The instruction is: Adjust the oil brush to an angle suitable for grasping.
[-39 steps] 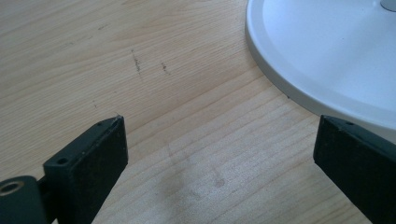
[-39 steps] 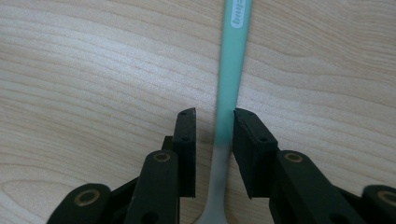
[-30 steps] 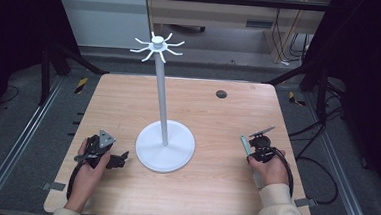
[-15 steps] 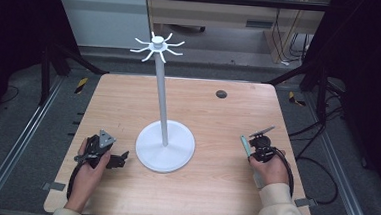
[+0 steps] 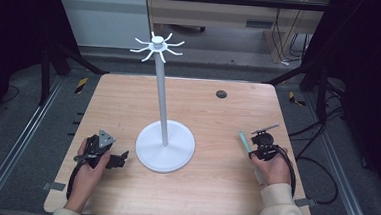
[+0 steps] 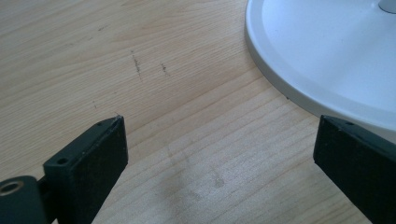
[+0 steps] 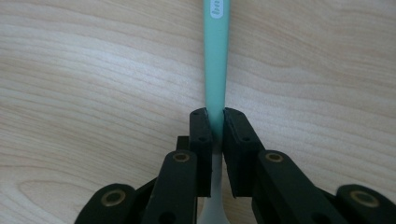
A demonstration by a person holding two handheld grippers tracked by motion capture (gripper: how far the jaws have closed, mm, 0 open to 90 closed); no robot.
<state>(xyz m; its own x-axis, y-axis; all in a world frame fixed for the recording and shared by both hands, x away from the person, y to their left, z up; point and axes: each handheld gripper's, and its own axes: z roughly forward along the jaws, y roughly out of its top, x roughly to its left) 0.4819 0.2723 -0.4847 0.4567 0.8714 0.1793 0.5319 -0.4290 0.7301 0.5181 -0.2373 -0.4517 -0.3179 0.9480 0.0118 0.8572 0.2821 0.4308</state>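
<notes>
Gripping: the right gripper (image 7: 215, 122) has just been closing, and its 2 jaws now pinch the teal handle of a toothbrush-like utensil (image 7: 216, 70) that lies on the wooden table (image 5: 213, 119).
Step in hand: judged from the pinch, this is the pick-up; the utensil looks to be resting on the wood, not yet lifted.
Where the utensil is: at the right side of the table, well apart from the white stand (image 5: 164, 145), its teal end pointing away from the person in the high view (image 5: 244, 141).
Left gripper: the left gripper (image 6: 219, 154) rests low over the table with jaws spread wide and nothing between them; the rim of the stand's round base (image 6: 299, 88) lies just beside one jaw.
Next move: probably a lift straight off the wood, keeping the thin handle from twisting in the pads, then a carry toward the stand's hooks (image 5: 156, 45).
Hooks: 8 or so short white prongs fan out from the top of the tall pole; whether the utensil has a hole to hang by cannot be told.
In the way: only the pole and base stand between the 2 hands.
Other things: a small dark round spot (image 5: 221, 94) near the table's far edge.
</notes>
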